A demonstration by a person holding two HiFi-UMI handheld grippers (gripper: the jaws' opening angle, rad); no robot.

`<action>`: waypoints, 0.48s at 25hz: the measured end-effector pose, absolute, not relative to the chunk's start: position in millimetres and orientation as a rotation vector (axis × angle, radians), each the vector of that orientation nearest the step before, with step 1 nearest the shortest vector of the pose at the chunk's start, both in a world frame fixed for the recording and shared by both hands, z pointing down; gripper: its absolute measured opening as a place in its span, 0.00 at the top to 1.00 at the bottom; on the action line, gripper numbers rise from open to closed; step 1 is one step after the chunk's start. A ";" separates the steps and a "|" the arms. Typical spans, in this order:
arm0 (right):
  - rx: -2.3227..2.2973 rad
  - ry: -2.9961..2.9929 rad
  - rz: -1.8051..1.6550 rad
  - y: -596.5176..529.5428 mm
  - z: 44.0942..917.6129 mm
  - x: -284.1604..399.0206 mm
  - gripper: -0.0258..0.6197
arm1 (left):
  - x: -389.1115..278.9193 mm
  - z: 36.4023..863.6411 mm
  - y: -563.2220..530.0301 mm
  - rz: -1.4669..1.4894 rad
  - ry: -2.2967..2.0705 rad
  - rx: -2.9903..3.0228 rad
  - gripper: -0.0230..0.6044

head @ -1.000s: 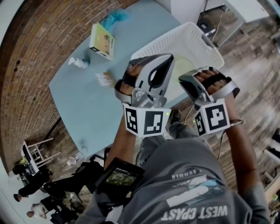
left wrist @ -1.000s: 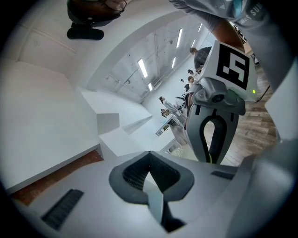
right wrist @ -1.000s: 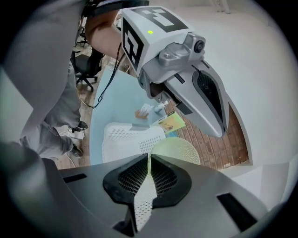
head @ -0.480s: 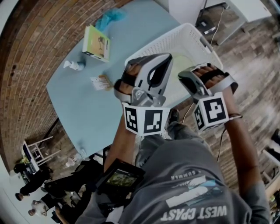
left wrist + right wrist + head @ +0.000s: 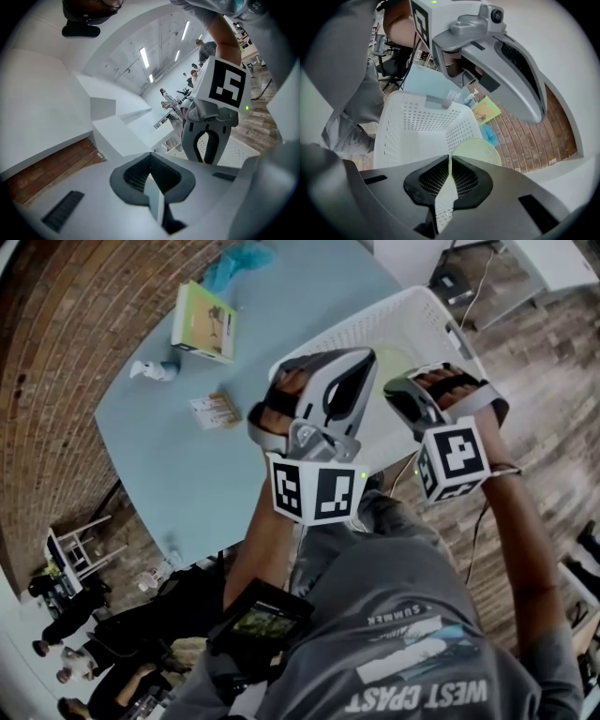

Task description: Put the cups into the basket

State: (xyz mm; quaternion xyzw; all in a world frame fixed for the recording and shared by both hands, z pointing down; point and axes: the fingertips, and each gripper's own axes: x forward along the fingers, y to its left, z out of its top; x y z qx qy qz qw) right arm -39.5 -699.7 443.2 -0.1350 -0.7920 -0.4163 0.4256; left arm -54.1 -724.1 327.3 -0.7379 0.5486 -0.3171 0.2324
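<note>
Head view: right gripper [image 5: 394,392] over basket [image 5: 367,332].

My head view: steep down on white basket [image 5: 366,329]; R gripper view close over same. L gripper view up, ceiling lights [image 5: 144,57].

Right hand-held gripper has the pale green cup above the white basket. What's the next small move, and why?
Probably ease the right hand-held gripper down toward the middle of the white perforated plastic basket before opening. Its jaws are shut on the wall of the pale green perforated cup, which hangs above the basket close to one side wall.
</note>
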 end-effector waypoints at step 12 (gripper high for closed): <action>-0.459 -1.913 -0.964 -718.5 489.9 -51.9 0.91 | -62.4 356.4 -735.3 -0.948 1.510 -2.050 0.96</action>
